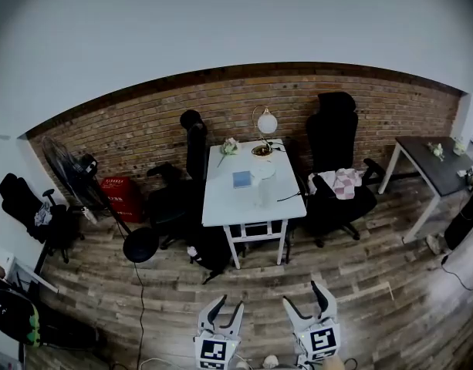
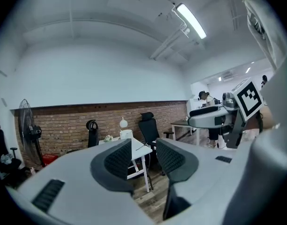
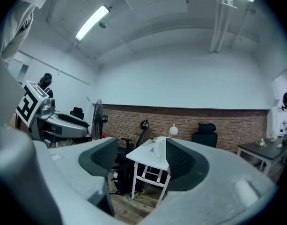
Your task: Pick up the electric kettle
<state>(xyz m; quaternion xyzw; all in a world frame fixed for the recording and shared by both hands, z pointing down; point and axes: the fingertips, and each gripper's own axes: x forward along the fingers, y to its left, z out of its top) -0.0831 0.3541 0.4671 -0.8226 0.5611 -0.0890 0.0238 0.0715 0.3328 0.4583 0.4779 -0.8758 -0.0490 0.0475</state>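
Note:
The electric kettle [image 1: 262,174], pale and whitish, stands on a white table [image 1: 221,203] in the middle of the room, far from both grippers. In the left gripper view the kettle [image 2: 126,134] shows as a small white cylinder on the table top. My left gripper [image 1: 223,308] and right gripper [image 1: 309,297] hang low at the near edge of the head view, side by side, pointing toward the table. The left gripper [image 2: 143,149] is open with nothing between its dark pads. The right gripper [image 3: 141,153] is open too, with the table [image 3: 144,154] framed between its jaws in the distance.
On the table also stand a globe lamp [image 1: 265,122], flowers [image 1: 230,146] and a blue item [image 1: 242,179]. Black office chairs [image 1: 332,160] flank it. A standing fan [image 1: 74,177] and red box [image 1: 123,195] are left; a dark desk [image 1: 433,164] is right. Wooden floor lies between.

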